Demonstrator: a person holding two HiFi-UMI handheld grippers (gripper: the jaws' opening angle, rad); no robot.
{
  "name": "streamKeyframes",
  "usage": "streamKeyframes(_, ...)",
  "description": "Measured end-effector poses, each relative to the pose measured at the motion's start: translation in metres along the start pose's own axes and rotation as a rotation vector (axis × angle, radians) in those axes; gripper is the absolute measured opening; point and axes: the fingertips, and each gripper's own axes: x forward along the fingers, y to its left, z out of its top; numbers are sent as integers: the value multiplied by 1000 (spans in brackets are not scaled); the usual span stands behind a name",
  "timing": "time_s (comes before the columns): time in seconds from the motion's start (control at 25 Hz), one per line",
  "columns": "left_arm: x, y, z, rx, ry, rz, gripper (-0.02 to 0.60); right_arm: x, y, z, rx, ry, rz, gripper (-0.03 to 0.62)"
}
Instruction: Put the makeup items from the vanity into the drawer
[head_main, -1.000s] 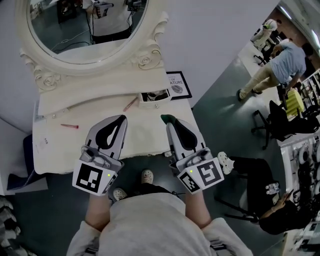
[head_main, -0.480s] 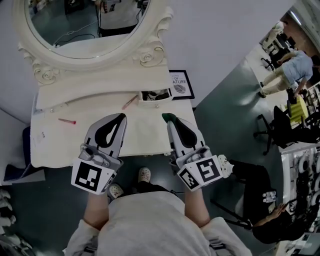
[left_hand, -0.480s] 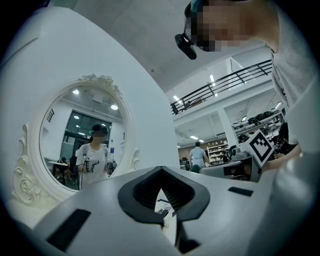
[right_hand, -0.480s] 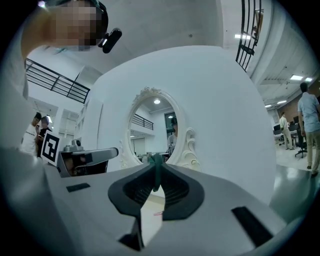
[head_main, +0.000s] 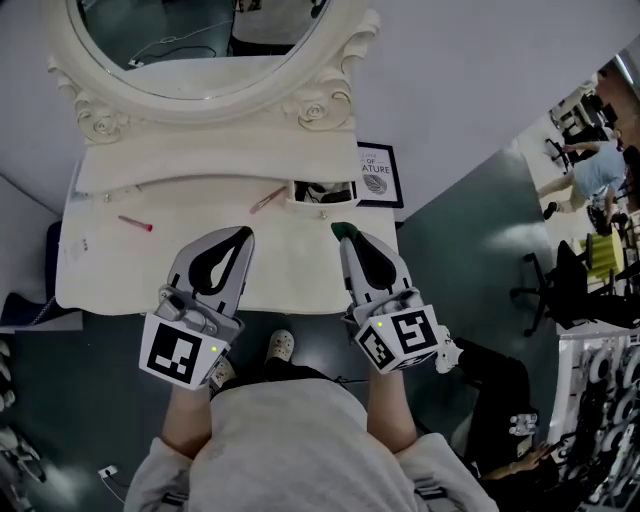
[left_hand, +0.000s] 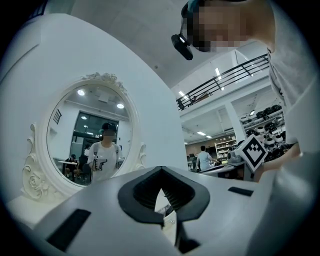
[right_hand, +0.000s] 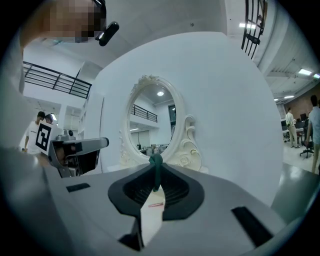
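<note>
Right claw (head_main: 343, 233) (right_hand: 156, 168) is clamping down on one slim dark green makeup item (head_main: 341, 231) (right_hand: 156, 160), its tip poking out just past the pads, and it is hovering over the right part of the white tabletop (head_main: 290, 270). Left claw (head_main: 243, 236) (left_hand: 160, 169) is sitting closed, tips meeting, nothing pinched between them, and it is hanging over the tabletop's middle, well apart from its partner. So that is two claws, one loaded. Out on the tabletop, two thin pink sticks are lying flat: one pink stick (head_main: 135, 223) is waiting far out left, the other pink stick (head_main: 267, 200) (right_hand: 156, 205) is resting at a slant just left of the drawer. One small drawer (head_main: 318, 203) is standing open in the vanity's back ledge, showing black-and-white contents too small to name. One framed sign (head_main: 379, 174) is leaning just beside it on the right, and one oval mirror (head_main: 205, 45) is rising behind everything.
</note>
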Motion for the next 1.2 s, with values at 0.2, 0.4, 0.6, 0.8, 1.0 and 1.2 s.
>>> streamKeyframes(0.2, -1, 5, -5, -9, 22, 55, 11, 20, -14, -16, -64, 72, 19, 43)
streamKeyframes(0.4, -2, 11, -9, -7, 44, 101, 11, 44, -28, -31, -107, 128, 51, 43)
streamKeyframes(0.6, -6, 19, -11, -3, 68, 150, 11, 69, -33, -51, -150, 191, 90, 43)
streamKeyframes(0.8, -13, 29, -10, 9, 70, 197, 11, 92, -32, -74, -169, 252, 118, 43)
streamKeyframes(1.0, -18, 38, -11, 12, 79, 231, 11, 112, -33, -93, -202, 314, 128, 43)
streamKeyframes(1.2, -22, 47, -11, 19, 81, 258, 11, 127, -39, -110, -266, 375, 116, 43)
